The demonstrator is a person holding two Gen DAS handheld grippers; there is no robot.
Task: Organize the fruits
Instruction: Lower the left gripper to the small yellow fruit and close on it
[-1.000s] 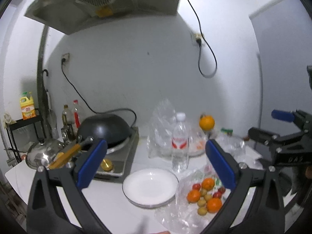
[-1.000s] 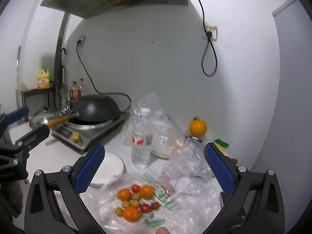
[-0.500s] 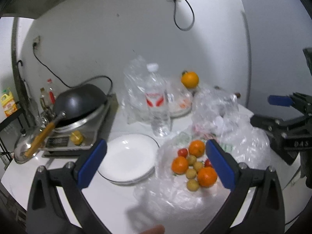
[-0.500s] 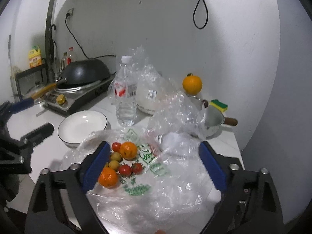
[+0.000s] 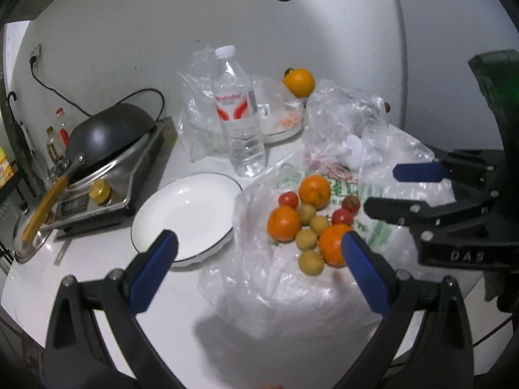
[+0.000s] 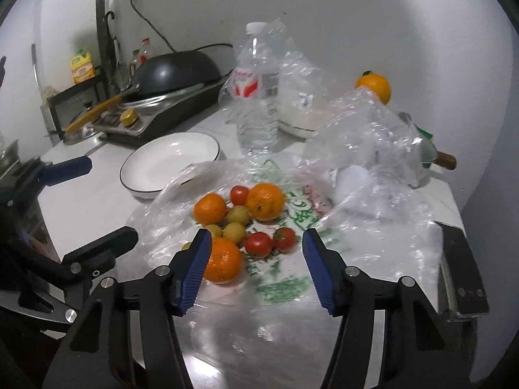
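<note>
A pile of fruit lies on a clear plastic bag (image 5: 275, 278): three oranges (image 5: 314, 192), red tomatoes (image 5: 342, 216) and small yellow fruits (image 5: 310, 262). The pile also shows in the right wrist view (image 6: 241, 217). An empty white plate (image 5: 186, 217) sits left of it. My left gripper (image 5: 258, 259) is open, above the near edge of the bag and plate. My right gripper (image 6: 256, 251) is open, just short of the tomatoes (image 6: 258, 243), with an orange (image 6: 223, 260) by its left finger. It shows in the left wrist view (image 5: 402, 189) at right.
A water bottle (image 5: 239, 113) stands behind the plate. A black wok (image 5: 107, 131) sits on a stove at left. Another orange (image 5: 299, 82) rests at the back on crumpled bags (image 5: 340, 120). A pot with a wooden handle (image 6: 446, 160) is at far right.
Both grippers have moved down and forward toward the fruit pile. The right gripper's jaws have narrowed somewhat around the tomatoes' side of the pile.
</note>
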